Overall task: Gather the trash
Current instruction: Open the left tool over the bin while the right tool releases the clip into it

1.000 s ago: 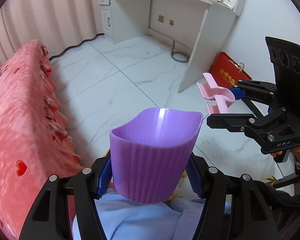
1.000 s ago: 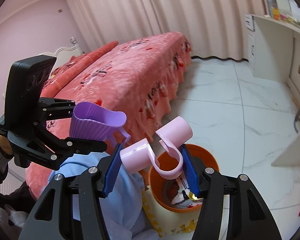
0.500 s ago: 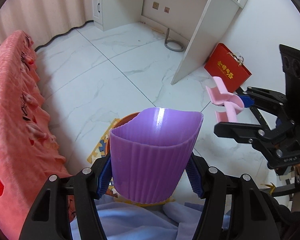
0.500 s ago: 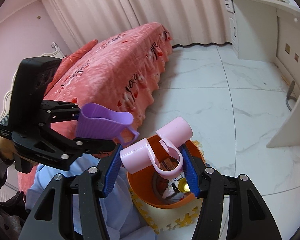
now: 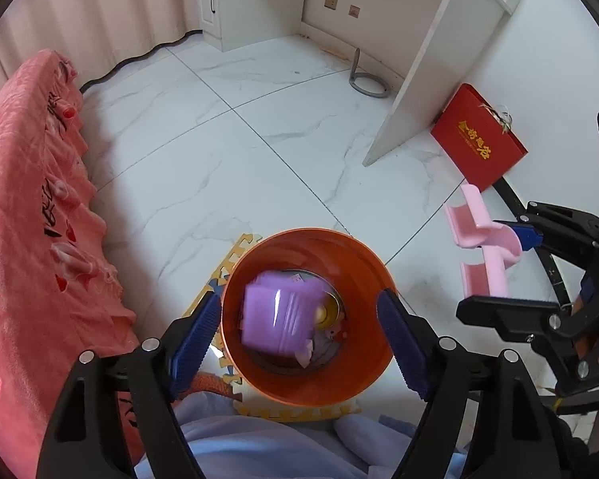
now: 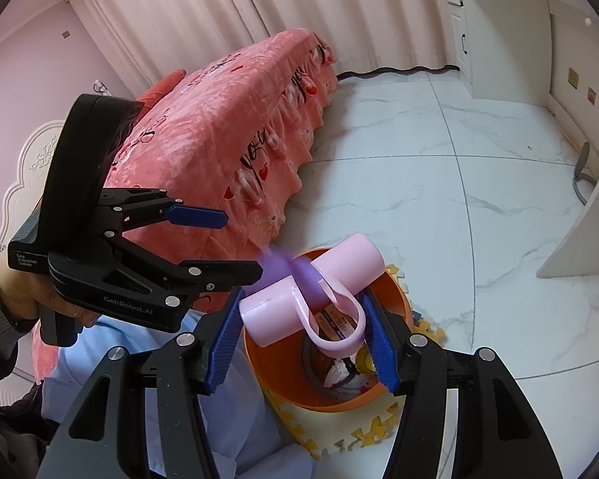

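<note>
My left gripper [image 5: 301, 333] is open and empty, its jaws wide apart on either side of the orange trash bin [image 5: 351, 383] below. The purple ribbed cup [image 5: 278, 319] is blurred, falling inside the bin; in the right wrist view it shows as a purple smear [image 6: 277, 265] above the bin [image 6: 267, 367]. My right gripper [image 6: 299, 337] is shut on a pink plastic holder [image 6: 311, 295] and holds it over the bin's near rim. In the left wrist view the pink holder [image 5: 481, 245] hangs to the right of the bin. The left gripper [image 6: 223, 243] shows open in the right wrist view.
The bin holds several bits of trash and stands on a yellow foam mat [image 5: 235, 255] on the white marble floor. A pink bed [image 6: 219, 127] is on the left. A white desk [image 5: 427, 52] and a red gift bag [image 5: 477, 139] stand beyond. Light blue cloth [image 5: 259, 451] lies below.
My left gripper opened and let go of the purple cup, which is dropping into the bin. Both grippers tilted down over the bin. The right keeps the pink holder.
</note>
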Demonstrator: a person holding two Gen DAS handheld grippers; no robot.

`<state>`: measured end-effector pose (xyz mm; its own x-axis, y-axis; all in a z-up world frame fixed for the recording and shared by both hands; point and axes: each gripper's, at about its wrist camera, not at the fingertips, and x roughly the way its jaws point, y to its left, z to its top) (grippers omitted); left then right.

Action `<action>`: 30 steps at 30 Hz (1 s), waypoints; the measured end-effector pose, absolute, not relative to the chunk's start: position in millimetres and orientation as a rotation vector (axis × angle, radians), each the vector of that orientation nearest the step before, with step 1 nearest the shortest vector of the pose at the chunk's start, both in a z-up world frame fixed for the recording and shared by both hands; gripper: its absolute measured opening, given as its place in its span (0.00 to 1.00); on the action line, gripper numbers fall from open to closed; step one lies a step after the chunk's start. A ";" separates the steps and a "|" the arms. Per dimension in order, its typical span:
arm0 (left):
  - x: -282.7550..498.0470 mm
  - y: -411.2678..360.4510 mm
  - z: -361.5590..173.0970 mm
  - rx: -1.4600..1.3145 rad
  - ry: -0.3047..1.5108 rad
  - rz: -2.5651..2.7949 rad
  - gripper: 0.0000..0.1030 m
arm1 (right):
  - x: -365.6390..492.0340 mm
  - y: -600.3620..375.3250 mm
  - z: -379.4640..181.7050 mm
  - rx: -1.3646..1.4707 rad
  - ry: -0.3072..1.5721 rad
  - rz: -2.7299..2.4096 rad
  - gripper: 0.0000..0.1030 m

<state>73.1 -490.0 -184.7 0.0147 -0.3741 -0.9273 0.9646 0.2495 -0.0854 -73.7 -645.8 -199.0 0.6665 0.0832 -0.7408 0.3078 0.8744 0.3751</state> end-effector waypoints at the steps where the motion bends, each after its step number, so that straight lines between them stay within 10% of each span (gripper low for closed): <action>1: 73.2 -488.4 -184.2 0.725 1.064 -1.193 0.78 | -72.5 -644.9 -199.7 0.503 0.844 -0.132 0.56; 30: 86.9 -456.8 -175.7 0.694 1.076 -1.138 0.78 | -42.6 -631.5 -198.6 0.449 0.871 -0.137 0.69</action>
